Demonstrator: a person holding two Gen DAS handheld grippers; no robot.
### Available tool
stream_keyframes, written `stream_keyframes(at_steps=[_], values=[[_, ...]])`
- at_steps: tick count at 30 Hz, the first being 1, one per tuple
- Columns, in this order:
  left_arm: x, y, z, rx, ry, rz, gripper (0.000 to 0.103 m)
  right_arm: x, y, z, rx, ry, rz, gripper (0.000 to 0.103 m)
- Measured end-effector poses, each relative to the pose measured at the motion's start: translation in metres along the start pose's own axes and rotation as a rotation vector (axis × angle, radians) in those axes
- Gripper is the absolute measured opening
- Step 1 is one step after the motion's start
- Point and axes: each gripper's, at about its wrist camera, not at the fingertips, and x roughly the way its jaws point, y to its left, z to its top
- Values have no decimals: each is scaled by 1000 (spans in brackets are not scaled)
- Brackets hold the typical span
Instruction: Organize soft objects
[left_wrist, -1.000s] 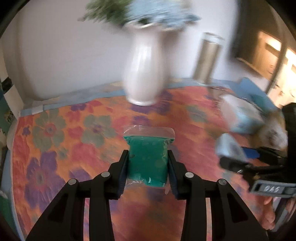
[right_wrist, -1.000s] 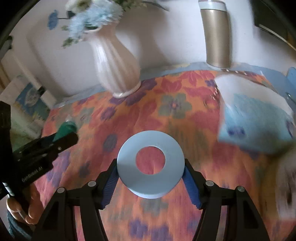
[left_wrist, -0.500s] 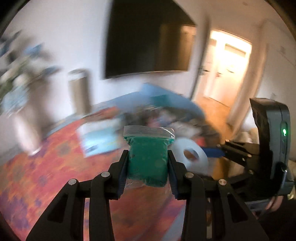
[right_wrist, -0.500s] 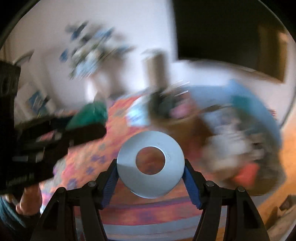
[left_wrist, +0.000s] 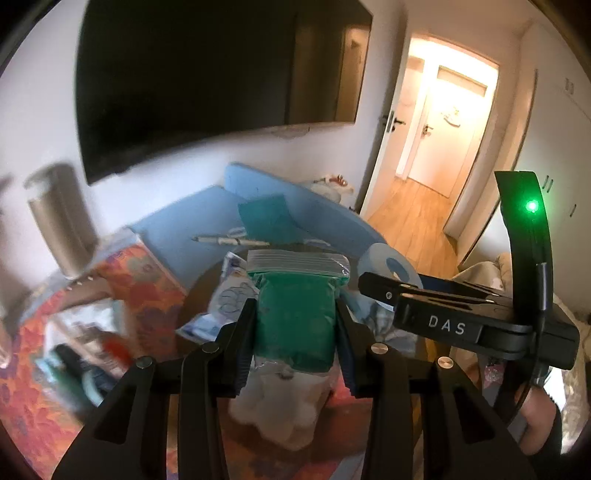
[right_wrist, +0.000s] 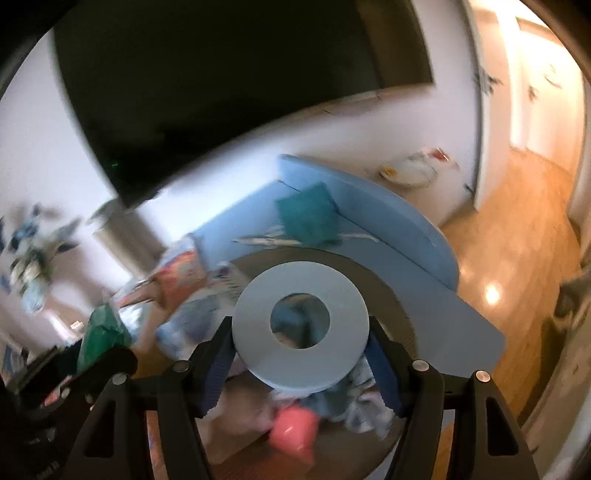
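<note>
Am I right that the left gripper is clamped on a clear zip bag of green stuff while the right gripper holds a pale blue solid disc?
Not quite. The left gripper does clamp the clear zip bag of green stuff, but the right gripper holds a pale blue flat ring with a round hole through its middle, not a solid disc. The right wrist view shows it.

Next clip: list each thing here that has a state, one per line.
left claw: shut on the green bag
green bag: zip sealed, upright, held off the surface
right claw: shut on the blue ring
blue ring: gripped at its rim, lifted
room door: open
green light: lit
</note>
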Motion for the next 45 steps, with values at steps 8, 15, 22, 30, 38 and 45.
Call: stream_keyframes(at_steps=[8,15,22,30,38,45], values=[[14,1,-3,-8,26,-10,84,0,-27,1,16,21,-23,71],[-48,7,-30,9,-63,74,84,-43,5,-21,-22,-47,-4,72],[-151,64,-86,-74,-179,364,86,-75,101,-68,-166,-92,166,73],[-245,137,-154,-177,-248,731,102,-86,269,-136,-456,-26,457,97],[-261,245,-210,-390,-160,917,103,-36,375,-182,-591,-24,427,97],[-223,303,-230,-449,-49,911,103,27,400,-199,-631,-70,312,97]])
